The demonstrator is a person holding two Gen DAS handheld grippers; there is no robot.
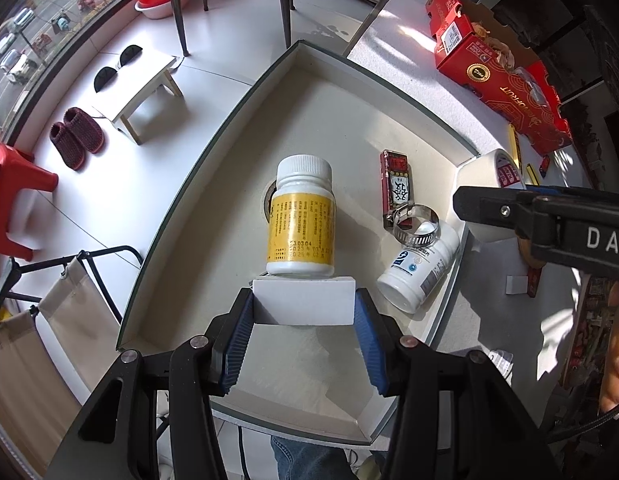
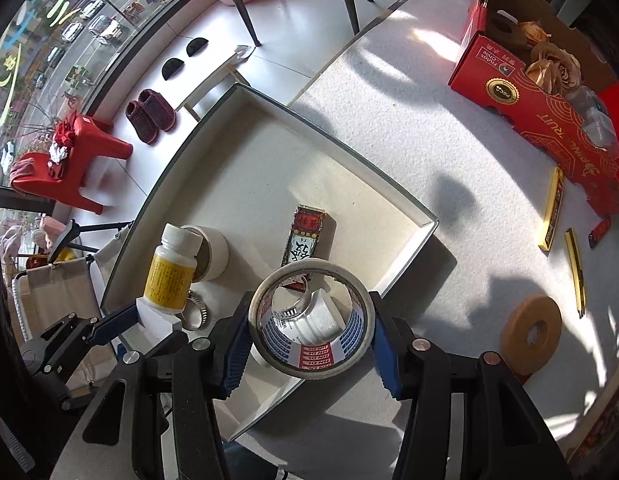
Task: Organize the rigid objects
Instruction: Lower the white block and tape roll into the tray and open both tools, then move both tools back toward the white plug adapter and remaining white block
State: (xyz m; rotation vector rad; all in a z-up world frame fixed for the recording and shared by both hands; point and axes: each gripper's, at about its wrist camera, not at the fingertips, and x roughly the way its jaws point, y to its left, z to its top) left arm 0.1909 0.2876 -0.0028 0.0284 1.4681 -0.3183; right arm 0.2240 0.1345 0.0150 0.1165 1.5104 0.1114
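- While both tools hang over the tray (image 1: 213, 152), left tool (image 1: 304, 312) clamps a white block (image 1: 305, 300); yellow bottle (image 1: 301, 220) stands on the block, upright.
- Right tool (image 2: 311, 320) grips a tape roll (image 2: 309, 360) above the tray's near corner.
- Inside tray: red box (image 1: 397, 184), hose clamp (image 1: 415, 224) resting on a lying white bottle (image 1: 419, 276), second tape roll (image 2: 213, 252).
- Brown ring (image 2: 531, 334) lies on the counter (image 2: 409, 120).

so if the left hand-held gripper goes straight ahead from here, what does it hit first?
The left hand-held gripper is shut on a white block, and the yellow-label bottle stands right against the block's far edge. That bottle would likely get pushed first; behind it sits a tape roll, then tray floor.
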